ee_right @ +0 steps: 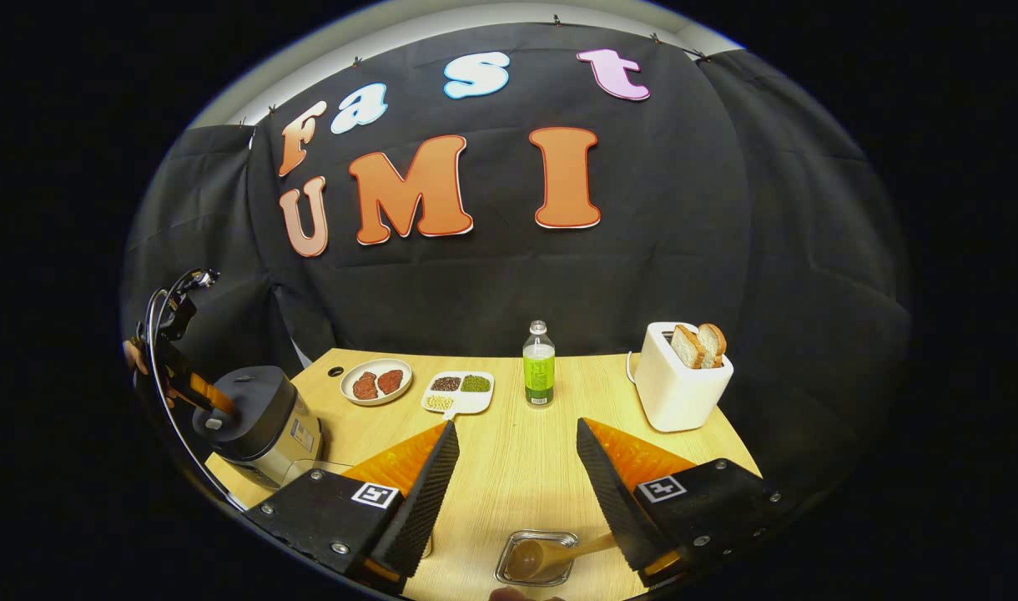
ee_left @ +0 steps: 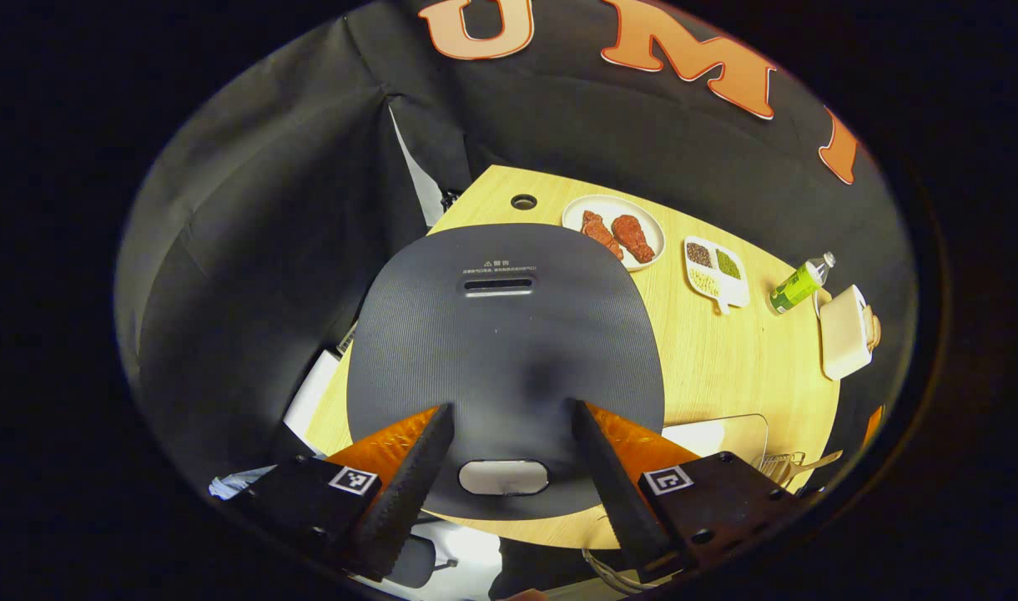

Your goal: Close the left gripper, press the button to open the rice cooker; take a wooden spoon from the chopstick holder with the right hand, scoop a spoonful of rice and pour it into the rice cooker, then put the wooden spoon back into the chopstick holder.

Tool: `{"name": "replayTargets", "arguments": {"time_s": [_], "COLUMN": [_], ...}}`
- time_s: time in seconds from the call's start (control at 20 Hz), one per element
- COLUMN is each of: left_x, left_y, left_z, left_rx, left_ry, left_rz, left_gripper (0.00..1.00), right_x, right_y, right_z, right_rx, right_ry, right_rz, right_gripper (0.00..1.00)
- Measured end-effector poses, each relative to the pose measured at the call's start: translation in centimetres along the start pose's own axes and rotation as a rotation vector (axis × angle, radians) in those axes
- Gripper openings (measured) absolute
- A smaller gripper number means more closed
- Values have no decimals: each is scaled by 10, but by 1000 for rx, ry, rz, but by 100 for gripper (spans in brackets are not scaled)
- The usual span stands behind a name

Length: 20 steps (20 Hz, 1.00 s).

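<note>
Jaws on both grippers are spread wide, nothing held. We have the left gripper point(ee_left: 509, 434) hovering over the rice cooker point(ee_left: 509, 334), lid down, button point(ee_left: 503, 477) at 6 o'clock between the fingers, unpressed. Step one isn't done: the gripper hasn't closed yet. Right gripper point(ee_right: 517, 455) hangs above the table point(ee_right: 517, 467); the wooden spoon point(ee_right: 551, 555) sits in the chopstick holder point(ee_right: 536, 576) at 6 o'clock, untouched. Scooping, pouring and returning are all left.

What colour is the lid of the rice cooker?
Dark grey with a fine ribbed texture; the rice cooker's rounded lid shows best in the left gripper view.
</note>
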<state>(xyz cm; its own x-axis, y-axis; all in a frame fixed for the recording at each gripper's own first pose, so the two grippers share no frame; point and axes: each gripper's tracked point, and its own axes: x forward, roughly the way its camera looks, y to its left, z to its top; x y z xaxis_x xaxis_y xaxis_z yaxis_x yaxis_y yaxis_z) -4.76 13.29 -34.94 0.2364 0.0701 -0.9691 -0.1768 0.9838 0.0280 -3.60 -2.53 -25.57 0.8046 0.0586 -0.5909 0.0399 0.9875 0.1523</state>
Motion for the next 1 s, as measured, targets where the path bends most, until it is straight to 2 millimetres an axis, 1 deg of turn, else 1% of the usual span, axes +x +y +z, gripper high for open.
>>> {"name": "replayTargets", "arguments": {"time_s": [0.15,0.25,0.35,0.45,0.55,0.6,0.7,0.8,0.85,0.9,1.0], "left_x": [-2,-13,-35,-61,-90,-102,-130,-152,-163,-173,-192], "left_y": [-1,-11,-24,-31,-49,-60,-73,-86,-91,-95,-98], "left_z": [6,13,30,50,64,67,73,80,83,84,86], "left_rx": [19,44,74,108,136,149,172,177,174,174,174], "left_ry": [-121,-221,-342,-462,-570,-616,-699,-777,-816,-852,-919], "left_rz": [18,9,-7,-10,-40,-56,-85,-119,-135,-149,-159], "left_gripper": [99,99,99,98,97,98,98,97,97,99,98], "right_x": [-4,-8,-13,-18,-24,-26,-31,-37,-40,-43,-50], "right_y": [9,14,19,26,32,36,42,45,47,49,50], "right_z": [13,23,34,44,57,62,75,88,95,100,110], "right_rx": [-6,-12,-15,-15,-23,-26,-29,-34,-36,-38,-46], "right_ry": [-33,-58,-85,-110,-140,-157,-194,-235,-257,-280,-324], "right_rz": [23,33,44,58,67,74,82,84,84,86,83], "right_gripper": [89,89,89,89,88,88,88,88,88,88,88]}}
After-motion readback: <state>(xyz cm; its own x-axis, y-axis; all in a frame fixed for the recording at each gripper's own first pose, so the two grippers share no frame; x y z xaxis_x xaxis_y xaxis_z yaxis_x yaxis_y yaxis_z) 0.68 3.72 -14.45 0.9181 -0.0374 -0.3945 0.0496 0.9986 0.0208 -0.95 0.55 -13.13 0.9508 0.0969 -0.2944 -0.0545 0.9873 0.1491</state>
